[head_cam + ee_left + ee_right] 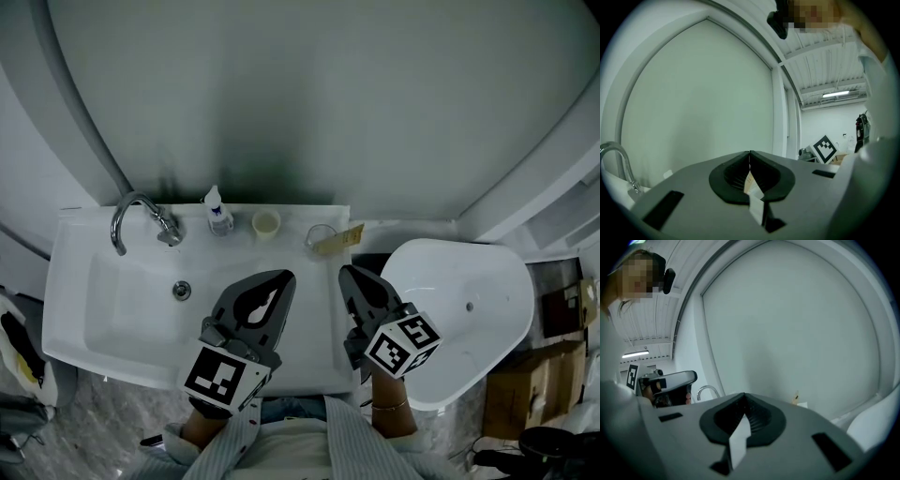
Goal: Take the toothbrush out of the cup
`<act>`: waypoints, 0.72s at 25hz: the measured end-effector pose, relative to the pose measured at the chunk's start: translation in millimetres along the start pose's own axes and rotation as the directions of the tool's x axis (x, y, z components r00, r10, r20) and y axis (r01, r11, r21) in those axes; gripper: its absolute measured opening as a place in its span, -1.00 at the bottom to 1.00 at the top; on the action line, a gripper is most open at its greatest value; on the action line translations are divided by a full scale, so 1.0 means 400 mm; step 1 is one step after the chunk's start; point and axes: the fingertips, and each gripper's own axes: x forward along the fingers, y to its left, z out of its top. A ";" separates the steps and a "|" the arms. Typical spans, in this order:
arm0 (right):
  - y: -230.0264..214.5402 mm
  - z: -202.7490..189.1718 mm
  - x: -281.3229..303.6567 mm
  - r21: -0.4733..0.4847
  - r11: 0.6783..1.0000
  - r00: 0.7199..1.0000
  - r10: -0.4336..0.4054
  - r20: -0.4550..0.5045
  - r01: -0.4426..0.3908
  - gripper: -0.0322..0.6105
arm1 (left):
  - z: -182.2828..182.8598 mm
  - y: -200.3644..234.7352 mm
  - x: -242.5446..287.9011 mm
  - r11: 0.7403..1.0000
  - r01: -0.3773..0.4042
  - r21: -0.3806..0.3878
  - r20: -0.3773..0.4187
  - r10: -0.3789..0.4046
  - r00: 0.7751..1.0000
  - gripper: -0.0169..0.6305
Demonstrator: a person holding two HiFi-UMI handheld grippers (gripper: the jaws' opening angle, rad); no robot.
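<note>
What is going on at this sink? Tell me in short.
A person stands at a white sink with a gripper in each hand. The left gripper and the right gripper hover over the front of the basin, fingers shut with nothing held. On the back ledge, the clear cup holds a yellowish item, likely the toothbrush, leaning out to the right. Neither gripper touches it, so the pick-up has not begun.

Setting: bathroom, probably a mock-up inside an industrial hall. Evidence: white washbasin (103,300) with chrome tap (167,229), small bottle (217,212) and cup (266,224) along its back edge; toilet-like white bowl (450,309) beside its right edge; cardboard boxes (530,389) on the floor; ribbed ceiling (820,65) with strip light (836,94).
</note>
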 end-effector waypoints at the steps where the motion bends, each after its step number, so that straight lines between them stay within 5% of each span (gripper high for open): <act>1: 0.001 -0.001 0.004 0.000 1.000 1.000 -0.003 0.000 0.003 -0.86 | -0.002 0.003 0.000 1.000 0.004 -0.004 -0.002 -0.004 1.000 -0.90; 18: -0.049 -0.023 0.046 0.017 0.997 0.997 -0.074 -0.016 0.074 -0.86 | -0.046 0.056 0.023 0.999 0.014 -0.041 -0.035 -0.015 0.999 -0.90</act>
